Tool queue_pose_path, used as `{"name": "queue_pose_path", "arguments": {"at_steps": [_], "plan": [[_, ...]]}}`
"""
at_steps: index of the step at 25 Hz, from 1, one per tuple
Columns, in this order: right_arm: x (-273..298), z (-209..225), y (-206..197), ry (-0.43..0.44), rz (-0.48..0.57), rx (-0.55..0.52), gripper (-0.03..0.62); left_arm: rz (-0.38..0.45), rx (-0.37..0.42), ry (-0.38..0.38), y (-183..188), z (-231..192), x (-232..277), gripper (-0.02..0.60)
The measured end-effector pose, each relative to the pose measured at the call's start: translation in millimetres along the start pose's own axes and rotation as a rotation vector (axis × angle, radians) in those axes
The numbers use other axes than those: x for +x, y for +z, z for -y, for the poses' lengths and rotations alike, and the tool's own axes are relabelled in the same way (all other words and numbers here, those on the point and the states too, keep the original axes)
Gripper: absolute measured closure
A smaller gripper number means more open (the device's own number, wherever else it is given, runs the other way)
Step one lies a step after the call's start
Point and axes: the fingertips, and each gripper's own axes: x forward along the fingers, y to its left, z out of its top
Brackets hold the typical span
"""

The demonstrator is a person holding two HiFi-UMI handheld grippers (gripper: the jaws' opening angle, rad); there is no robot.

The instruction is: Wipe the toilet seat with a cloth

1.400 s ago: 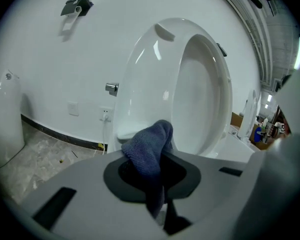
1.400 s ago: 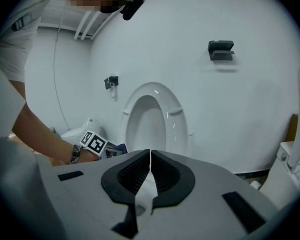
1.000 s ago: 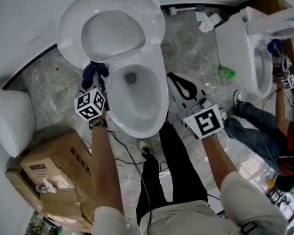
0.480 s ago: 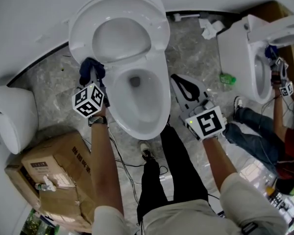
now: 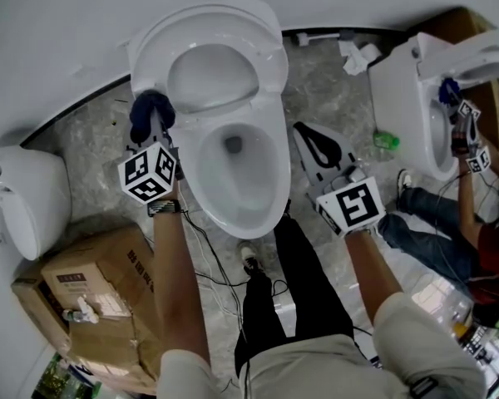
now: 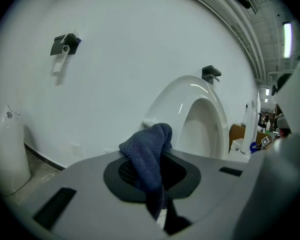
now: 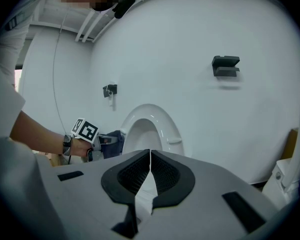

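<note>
The left gripper (image 6: pixel 151 171) is clamped on a dark blue cloth (image 6: pixel 147 151), which bunches up over its jaw tips and hangs down between the pads. Just ahead of those jaws and slightly to their right stands the raised toilet seat (image 6: pixel 200 111), upright against the white wall. From the head view the cloth sits right beside the seat's left edge near the hinge, though whether it touches cannot be told. The open toilet bowl (image 5: pixel 233 169) lies to this gripper's right, close to its marker cube.

The right gripper (image 7: pixel 150 156) has its jaws pressed together with nothing between them. It is held off the right side of the bowl, over the marbled floor (image 5: pixel 91 131), its tips pointed toward the wall. The raised seat and the left gripper show ahead of it and to its left.

Behind the left gripper, near the person's left arm, a cardboard box (image 5: pixel 91 277) sits on the floor. Well to the right of the right gripper stands a second toilet (image 5: pixel 403 81), where another person (image 5: pixel 482 248) works.
</note>
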Motion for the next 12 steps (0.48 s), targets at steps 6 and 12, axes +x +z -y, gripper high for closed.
{"name": "queue_pose_path", "arguments": {"at_steps": [6,12], "plan": [[-3.5,4.6,13.7,-0.005,0.005,-0.004,0.565,0.055,0.033,-0.018,35.5,14.9,-5.8,0.545],[-8.7,11.6,25.0,-0.018,0.013,-0.003,0.565,0.099,0.059,-0.036,62.1,26.9,-6.4,0.545]]}}
